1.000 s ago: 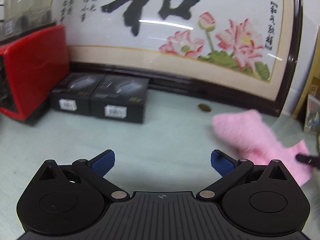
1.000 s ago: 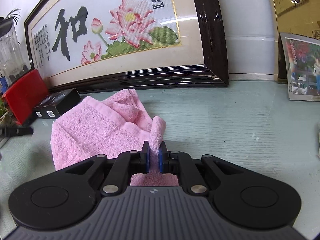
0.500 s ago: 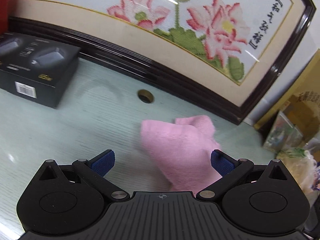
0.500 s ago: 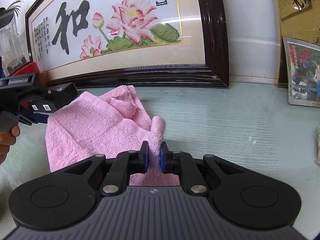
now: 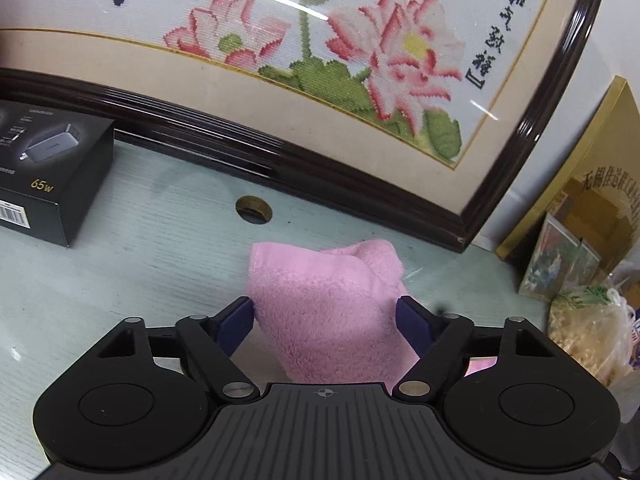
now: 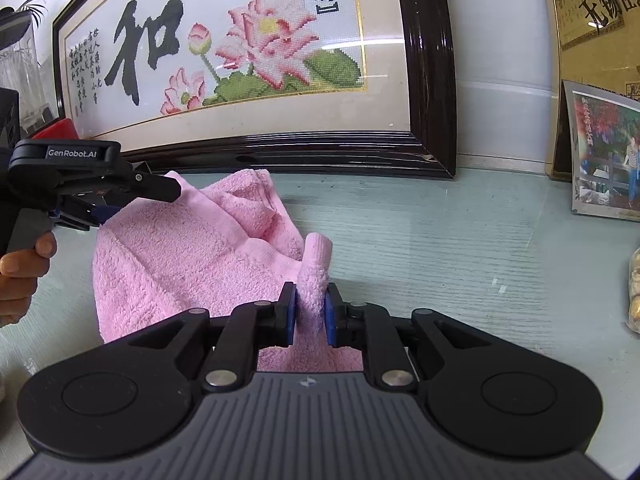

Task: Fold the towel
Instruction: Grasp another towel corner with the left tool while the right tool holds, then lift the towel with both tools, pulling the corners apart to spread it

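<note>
The pink towel (image 6: 192, 248) lies bunched on the pale green desk (image 6: 460, 248), just in front of the big framed picture (image 6: 248, 52) that leans against the wall. I judge it light, soft and floppy: it will sag and drag wherever I do not hold it, and the thick pile should grip the pads well, so slipping worries me little. My right hand-held gripper (image 6: 310, 312) has a raised fold of the near edge between its pads, though its jaws are opening and the clamp is easing. My left hand-held gripper (image 5: 326, 316) has the far bunch of the towel between its pads, not yet pressed, and its jaws are closing. The stitched hem band is where I would take hold, near a corner, since it is firmer than the fluffy middle. Around it: a black box (image 5: 48, 172) to the left, a cable hole (image 5: 254, 209) in the desk just behind the towel, and a standing photo (image 6: 604, 152) and a bag (image 5: 592, 332) to the right. The picture frame behind leaves little room for spreading the towel that way.
</note>
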Tool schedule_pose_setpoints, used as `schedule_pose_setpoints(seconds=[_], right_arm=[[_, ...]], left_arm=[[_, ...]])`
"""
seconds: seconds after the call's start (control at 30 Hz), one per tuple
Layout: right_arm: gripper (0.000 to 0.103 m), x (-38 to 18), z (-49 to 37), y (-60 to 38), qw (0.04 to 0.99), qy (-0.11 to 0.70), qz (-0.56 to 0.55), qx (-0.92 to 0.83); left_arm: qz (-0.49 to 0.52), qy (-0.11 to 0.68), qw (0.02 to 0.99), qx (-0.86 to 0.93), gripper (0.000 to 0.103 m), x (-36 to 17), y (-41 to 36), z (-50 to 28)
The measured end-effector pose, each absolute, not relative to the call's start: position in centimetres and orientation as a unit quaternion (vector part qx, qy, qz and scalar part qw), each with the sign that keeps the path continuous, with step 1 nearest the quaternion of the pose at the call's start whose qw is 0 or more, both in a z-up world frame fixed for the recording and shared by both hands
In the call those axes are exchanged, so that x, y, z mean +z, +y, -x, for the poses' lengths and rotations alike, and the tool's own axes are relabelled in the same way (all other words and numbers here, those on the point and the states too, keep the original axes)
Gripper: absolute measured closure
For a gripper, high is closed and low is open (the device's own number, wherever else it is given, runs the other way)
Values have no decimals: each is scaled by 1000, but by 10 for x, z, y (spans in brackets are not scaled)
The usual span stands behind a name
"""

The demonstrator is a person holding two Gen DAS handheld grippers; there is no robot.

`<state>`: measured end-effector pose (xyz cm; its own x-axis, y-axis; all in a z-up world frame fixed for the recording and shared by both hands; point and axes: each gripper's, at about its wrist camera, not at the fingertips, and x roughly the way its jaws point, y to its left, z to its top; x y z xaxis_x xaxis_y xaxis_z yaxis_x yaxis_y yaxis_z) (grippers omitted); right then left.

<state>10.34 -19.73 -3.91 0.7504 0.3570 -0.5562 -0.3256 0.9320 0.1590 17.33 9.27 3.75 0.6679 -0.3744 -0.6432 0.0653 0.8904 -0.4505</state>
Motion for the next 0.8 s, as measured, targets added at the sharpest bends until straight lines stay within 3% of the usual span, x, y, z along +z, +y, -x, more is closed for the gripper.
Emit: schedule_pose_setpoints(seconds=[0.2, 0.53, 0.67, 0.8], right_arm=[[87, -39, -103, -199, 935, 302, -32, 183], [94, -39, -99, -209, 928, 301, -80, 204], [95, -38, -100, -217, 920, 301, -115, 222], [96, -33, -94, -221, 922, 282, -133, 229]], left_arm=[[187, 355, 907, -127, 72, 41, 88, -165], [163, 264, 942, -128, 74, 59, 83, -132], [160, 233, 947, -151, 93, 67, 86, -110], [147, 201, 955, -162, 96, 69, 87, -88]])
